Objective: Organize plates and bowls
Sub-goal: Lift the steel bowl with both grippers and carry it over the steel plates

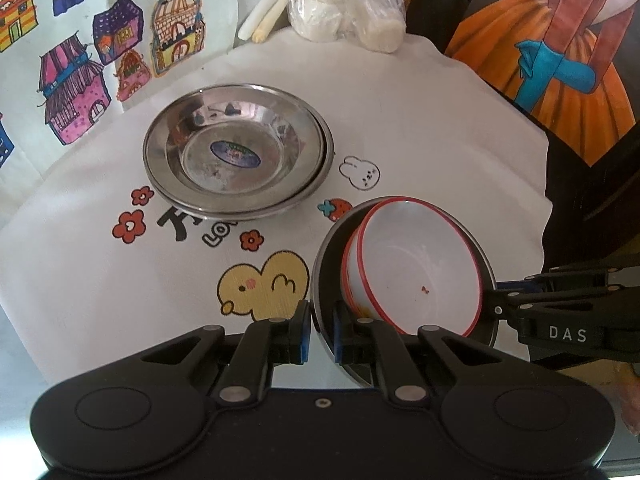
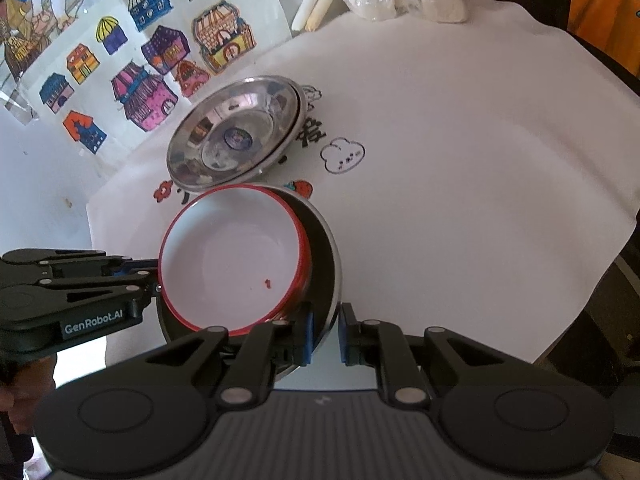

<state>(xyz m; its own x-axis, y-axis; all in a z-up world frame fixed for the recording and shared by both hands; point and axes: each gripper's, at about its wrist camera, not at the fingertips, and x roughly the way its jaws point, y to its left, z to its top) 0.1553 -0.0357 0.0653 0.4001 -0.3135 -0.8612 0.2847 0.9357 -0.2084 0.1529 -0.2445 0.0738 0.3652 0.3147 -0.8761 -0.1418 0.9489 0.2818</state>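
- Left gripper (image 1: 321,330): its blue-padded fingers (image 1: 304,332) straddle the near rim of the dark plate (image 1: 326,264), one pad outside, one inside, clamped on the edge.
- Right gripper (image 2: 325,334): same story on the opposite rim, one pad inside the plate's wall, one outside, with a sliver of gap showing at the outer pad — whether it truly bites I cannot tell.
- The dark plate is tilted, carried between the two tools above the cloth.
- Riding in it, two nested white bowls (image 1: 420,268) with red rims, leaning toward the plate's left side in the right wrist view.
- Farther out, a steel bowl (image 1: 236,148) sits inside a steel plate (image 1: 326,160) on the white printed tablecloth (image 1: 440,128), well apart from the held stack.
- At the far edge, a plastic bag (image 1: 348,4) of white lumps and two pale sticks (image 1: 266,6).
- Behind, a sheet of coloured house drawings (image 1: 80,48).
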